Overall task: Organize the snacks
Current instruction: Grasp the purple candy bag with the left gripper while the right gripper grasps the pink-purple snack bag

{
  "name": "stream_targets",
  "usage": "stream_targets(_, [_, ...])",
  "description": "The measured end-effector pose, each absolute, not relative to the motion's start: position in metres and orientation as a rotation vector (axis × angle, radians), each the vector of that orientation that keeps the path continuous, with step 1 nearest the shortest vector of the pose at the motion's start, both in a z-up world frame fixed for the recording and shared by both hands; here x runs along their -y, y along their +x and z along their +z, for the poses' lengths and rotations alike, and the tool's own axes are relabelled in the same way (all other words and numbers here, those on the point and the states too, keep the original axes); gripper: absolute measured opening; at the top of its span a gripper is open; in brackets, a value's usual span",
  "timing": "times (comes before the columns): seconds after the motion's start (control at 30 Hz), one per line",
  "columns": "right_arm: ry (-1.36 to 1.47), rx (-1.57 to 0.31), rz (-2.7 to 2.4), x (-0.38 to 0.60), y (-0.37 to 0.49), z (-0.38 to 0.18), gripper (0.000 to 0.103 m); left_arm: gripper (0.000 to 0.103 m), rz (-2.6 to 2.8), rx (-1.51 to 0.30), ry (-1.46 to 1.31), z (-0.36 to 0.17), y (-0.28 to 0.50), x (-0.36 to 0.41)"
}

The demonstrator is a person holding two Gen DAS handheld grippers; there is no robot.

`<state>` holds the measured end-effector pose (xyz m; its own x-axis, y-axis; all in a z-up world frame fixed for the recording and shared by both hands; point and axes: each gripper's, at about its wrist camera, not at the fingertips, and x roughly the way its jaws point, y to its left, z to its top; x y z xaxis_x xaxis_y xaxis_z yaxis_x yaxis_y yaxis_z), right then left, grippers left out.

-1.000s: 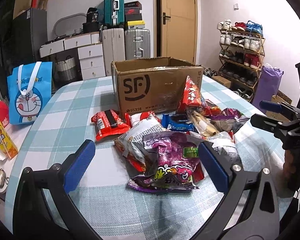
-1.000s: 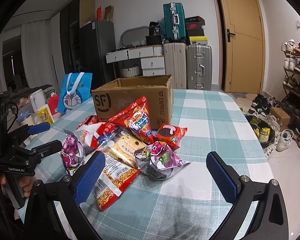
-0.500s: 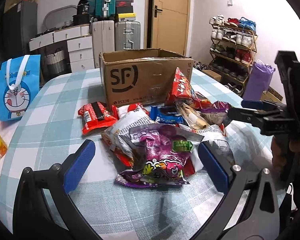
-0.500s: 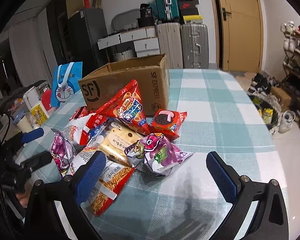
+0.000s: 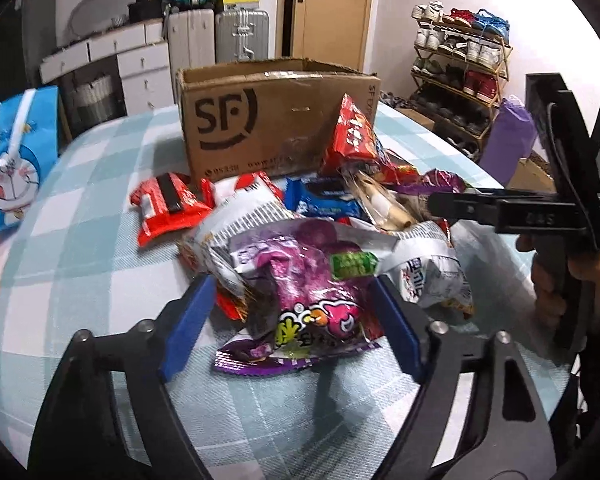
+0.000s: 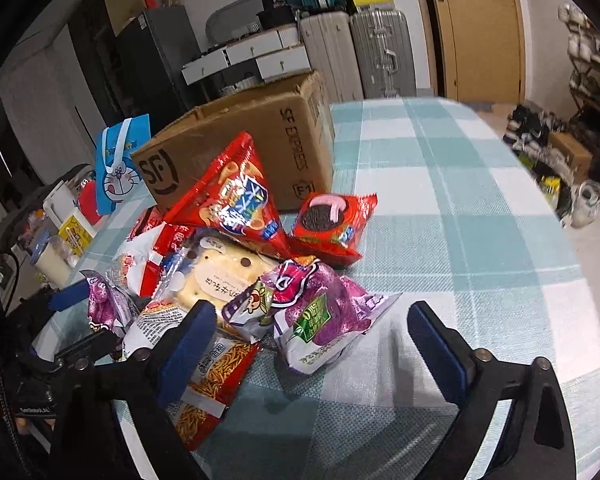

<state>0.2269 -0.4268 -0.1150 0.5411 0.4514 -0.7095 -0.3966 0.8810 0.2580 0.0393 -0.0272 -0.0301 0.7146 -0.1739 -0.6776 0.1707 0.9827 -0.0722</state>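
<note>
A pile of snack bags lies on the checked tablecloth in front of an open cardboard SF box (image 5: pixel 276 120), which also shows in the right wrist view (image 6: pixel 240 148). My left gripper (image 5: pixel 292 328) is open, its blue pads on either side of a purple candy bag (image 5: pixel 300 292). My right gripper (image 6: pixel 312 344) is open around another purple bag (image 6: pixel 320 316); it also shows from the side in the left wrist view (image 5: pixel 440 204). A red triangular chip bag (image 6: pixel 228 196), a red cookie pack (image 6: pixel 332 220) and a noodle-snack bag (image 6: pixel 204 392) lie in the pile.
A blue cartoon tote bag (image 5: pixel 16 160) stands at the table's left side. Cups and small cartons (image 6: pixel 64 240) crowd the left edge. Suitcases, drawers and a shoe rack (image 5: pixel 460 72) stand beyond the table. The table's right edge (image 6: pixel 560 240) drops to the floor.
Both grippers have moved forward and down toward the pile. The left gripper's pads now flank the purple candy bag; the right gripper's pads now flank the other purple bag.
</note>
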Motion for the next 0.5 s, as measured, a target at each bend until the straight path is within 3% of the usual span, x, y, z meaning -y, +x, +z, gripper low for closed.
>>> stream_targets(0.03, [0.082,-0.875,0.511,0.427,0.229,-0.117,0.085,0.077,-0.187,-0.755,-0.008,-0.031,0.040,0.027])
stream_targets(0.1, [0.098,-0.900,0.520,0.427,0.233,-0.122,0.078,0.075,-0.193,-0.753,-0.019,-0.031,0.040,0.025])
stream_targets(0.23, [0.127,-0.902,0.532,0.429,0.235,-0.126,0.071,0.066,-0.207,-0.758,-0.025,-0.031,0.041,0.025])
stream_targets(0.5, [0.140,-0.863,0.542,0.437,0.228,-0.122,0.054,0.056,-0.222,-0.754,-0.031,-0.030,0.041,0.027])
